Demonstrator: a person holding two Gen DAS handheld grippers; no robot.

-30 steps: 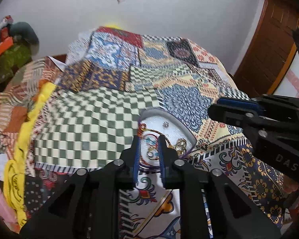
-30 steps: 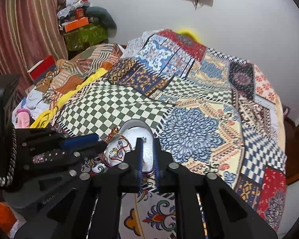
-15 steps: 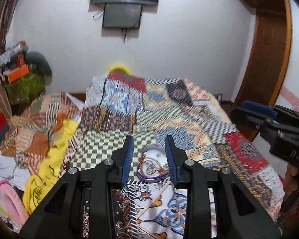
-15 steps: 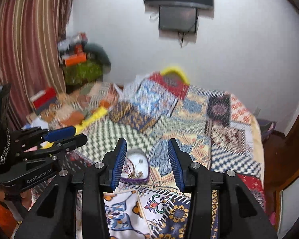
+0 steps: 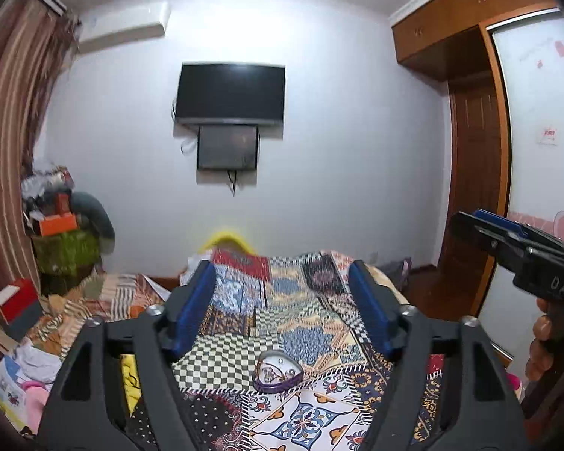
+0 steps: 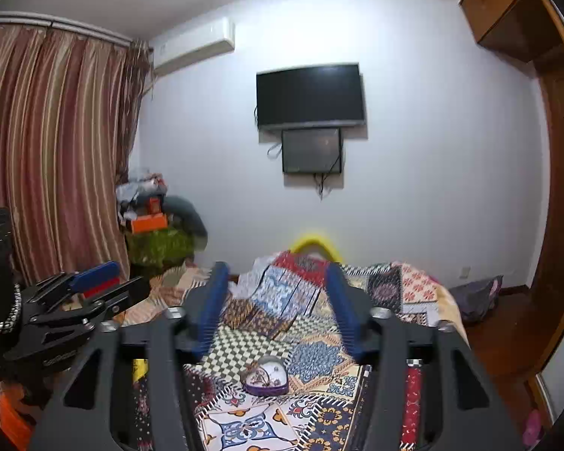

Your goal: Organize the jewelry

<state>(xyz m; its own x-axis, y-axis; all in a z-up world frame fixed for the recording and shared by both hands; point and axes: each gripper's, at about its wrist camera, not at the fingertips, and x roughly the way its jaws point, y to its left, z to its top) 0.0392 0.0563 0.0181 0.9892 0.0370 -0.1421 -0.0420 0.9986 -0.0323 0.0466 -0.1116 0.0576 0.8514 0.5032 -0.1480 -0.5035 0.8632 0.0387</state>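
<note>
A heart-shaped purple jewelry box [image 5: 277,371] with a white lining lies on the patchwork bedspread [image 5: 300,342], with chains and small jewelry inside it. The same jewelry box [image 6: 265,375] shows low in the right wrist view. My left gripper [image 5: 282,285] is raised well above and behind the box, its jaws opening, nothing between its blue pads. My right gripper [image 6: 277,285] is likewise lifted and level, jaws opening and empty. Each gripper shows at the edge of the other's view: the right gripper [image 5: 507,240] and the left gripper [image 6: 94,285].
A dark TV [image 5: 231,94] hangs on the white wall ahead. Striped curtains [image 6: 49,150] and a pile of boxes and clothes [image 6: 158,225] stand at the left. A wooden wardrobe and door [image 5: 470,150] are at the right. A hand [image 5: 541,342] holds the right gripper.
Both grippers rose and drew back from the jewelry box, tilting from downward to nearly level. Both sets of jaws went from nearly shut to wide apart. The box stayed on the bed.
</note>
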